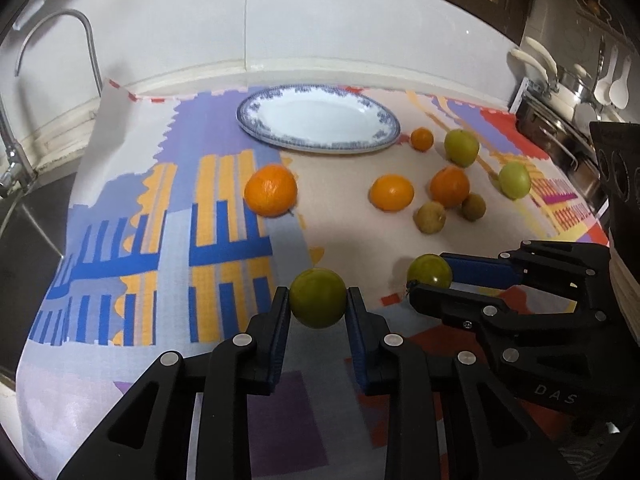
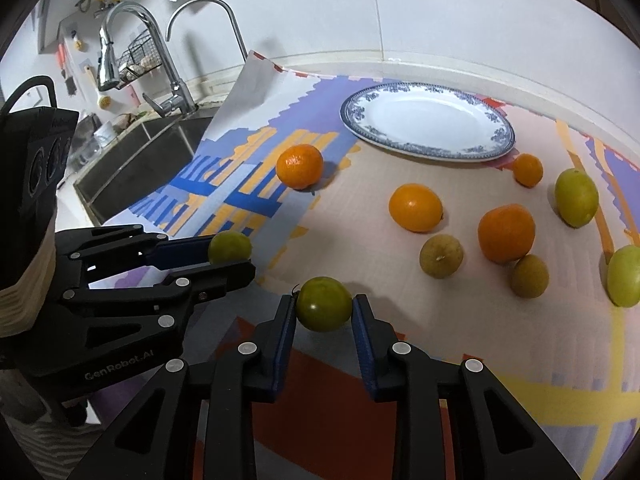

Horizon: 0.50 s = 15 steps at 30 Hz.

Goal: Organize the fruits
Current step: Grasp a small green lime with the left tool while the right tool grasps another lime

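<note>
Above the patterned cloth point(image 1: 120, 208), left gripper point(image 1: 318, 300) pinching a green plum point(image 1: 318, 298), right gripper point(image 2: 324, 310) pinching another point(image 2: 324, 309), apparently both lifted. Next: carrying them to the empty plate point(image 1: 256, 108), releasing gently.

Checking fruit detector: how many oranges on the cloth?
4. Large orange left, near the plate; small orange by the plate's right rim; middle orange and right orange mid-cloth. None looks hidden.
</note>
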Each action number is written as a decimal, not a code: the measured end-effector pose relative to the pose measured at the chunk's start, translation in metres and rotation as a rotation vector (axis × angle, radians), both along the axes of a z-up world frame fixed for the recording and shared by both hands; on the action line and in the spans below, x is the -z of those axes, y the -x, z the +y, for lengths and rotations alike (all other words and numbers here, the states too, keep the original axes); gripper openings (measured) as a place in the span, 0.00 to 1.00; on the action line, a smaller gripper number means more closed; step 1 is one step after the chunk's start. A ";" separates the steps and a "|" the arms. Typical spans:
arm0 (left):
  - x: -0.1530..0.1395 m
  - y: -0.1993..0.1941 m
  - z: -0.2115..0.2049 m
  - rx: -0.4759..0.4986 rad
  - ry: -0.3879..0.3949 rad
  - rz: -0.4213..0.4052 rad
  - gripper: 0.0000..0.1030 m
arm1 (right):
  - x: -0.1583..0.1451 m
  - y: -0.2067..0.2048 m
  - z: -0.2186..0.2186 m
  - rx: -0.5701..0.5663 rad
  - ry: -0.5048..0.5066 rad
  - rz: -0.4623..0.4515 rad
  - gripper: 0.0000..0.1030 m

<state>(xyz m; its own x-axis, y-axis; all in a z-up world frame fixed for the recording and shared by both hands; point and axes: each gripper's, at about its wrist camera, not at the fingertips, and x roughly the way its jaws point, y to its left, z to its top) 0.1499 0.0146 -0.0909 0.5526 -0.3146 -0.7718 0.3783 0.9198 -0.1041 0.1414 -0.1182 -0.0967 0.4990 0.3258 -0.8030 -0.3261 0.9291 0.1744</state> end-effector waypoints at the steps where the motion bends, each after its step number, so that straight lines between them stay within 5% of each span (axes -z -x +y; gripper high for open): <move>1: -0.004 0.001 -0.001 -0.005 0.005 -0.009 0.27 | -0.003 0.000 -0.002 0.001 -0.004 -0.005 0.29; 15: -0.058 -0.033 -0.033 -0.019 0.009 -0.173 0.27 | -0.060 -0.031 -0.041 0.041 0.009 -0.165 0.29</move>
<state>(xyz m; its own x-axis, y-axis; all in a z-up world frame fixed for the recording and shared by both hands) 0.1829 -0.0181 -0.0327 0.6829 -0.3092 -0.6619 0.3737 0.9263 -0.0472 0.1728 -0.1594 -0.0365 0.6370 0.2958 -0.7118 -0.3117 0.9434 0.1131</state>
